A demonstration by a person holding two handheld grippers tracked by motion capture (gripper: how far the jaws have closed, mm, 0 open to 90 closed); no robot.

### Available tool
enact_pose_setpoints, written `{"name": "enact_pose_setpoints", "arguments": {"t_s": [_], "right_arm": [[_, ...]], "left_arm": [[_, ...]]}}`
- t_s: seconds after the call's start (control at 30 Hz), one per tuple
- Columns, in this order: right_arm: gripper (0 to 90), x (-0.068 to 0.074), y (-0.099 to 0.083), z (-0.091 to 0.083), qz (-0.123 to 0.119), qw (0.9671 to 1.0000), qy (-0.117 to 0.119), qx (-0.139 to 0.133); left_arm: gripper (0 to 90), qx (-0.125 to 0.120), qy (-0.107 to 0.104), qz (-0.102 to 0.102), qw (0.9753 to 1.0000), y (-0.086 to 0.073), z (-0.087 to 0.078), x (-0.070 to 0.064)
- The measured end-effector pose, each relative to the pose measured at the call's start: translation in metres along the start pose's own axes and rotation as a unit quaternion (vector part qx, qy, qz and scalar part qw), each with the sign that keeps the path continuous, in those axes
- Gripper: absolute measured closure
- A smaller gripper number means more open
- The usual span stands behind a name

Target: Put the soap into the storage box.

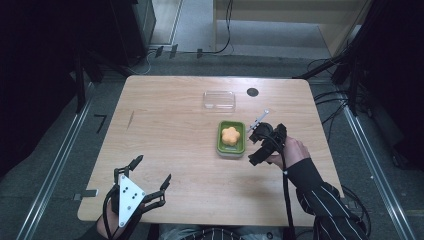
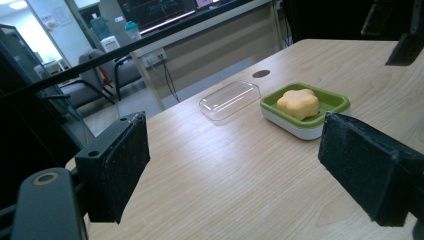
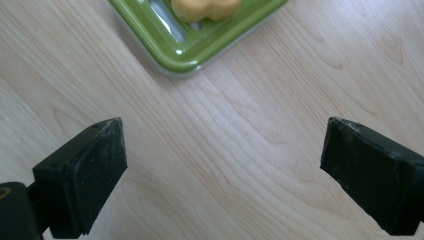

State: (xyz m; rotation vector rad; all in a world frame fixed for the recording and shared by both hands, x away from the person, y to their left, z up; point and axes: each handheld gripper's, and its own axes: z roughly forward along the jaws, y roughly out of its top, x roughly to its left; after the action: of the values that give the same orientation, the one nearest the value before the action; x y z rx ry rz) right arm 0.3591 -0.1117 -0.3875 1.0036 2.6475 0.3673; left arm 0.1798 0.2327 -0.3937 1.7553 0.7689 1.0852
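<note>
The orange soap [image 1: 230,135] lies in the green soap dish [image 1: 220,143]; the clear lid [image 1: 219,99], at 12 o'clock, is not on. Right hand-held gripper [image 1: 256,136] and left hand-held gripper [image 1: 150,170] are released, empty.

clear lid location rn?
In the high view, the clear lid lies flat on the table's far side, just beyond the green soap dish and left of the dark round hole.
</note>
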Motion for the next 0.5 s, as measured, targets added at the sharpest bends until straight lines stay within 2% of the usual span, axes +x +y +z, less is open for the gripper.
{"name": "enact_pose_setpoints", "arguments": {"t_s": [0.33, 0.5], "right_arm": [[4.8, -0.001, -0.027, -0.004, 0.011, 0.9999, -0.009, 0.000], [4.8, 0.001, -0.048, -0.002, 0.019, 0.9997, -0.016, 0.002]], "left_arm": [[13.5, 0.000, 0.000, 0.000, 1.0000, 0.000, 0.000, 0.000], [13.5, 0.000, -0.001, 0.000, 1.0000, 0.000, 0.000, 0.000]]}}
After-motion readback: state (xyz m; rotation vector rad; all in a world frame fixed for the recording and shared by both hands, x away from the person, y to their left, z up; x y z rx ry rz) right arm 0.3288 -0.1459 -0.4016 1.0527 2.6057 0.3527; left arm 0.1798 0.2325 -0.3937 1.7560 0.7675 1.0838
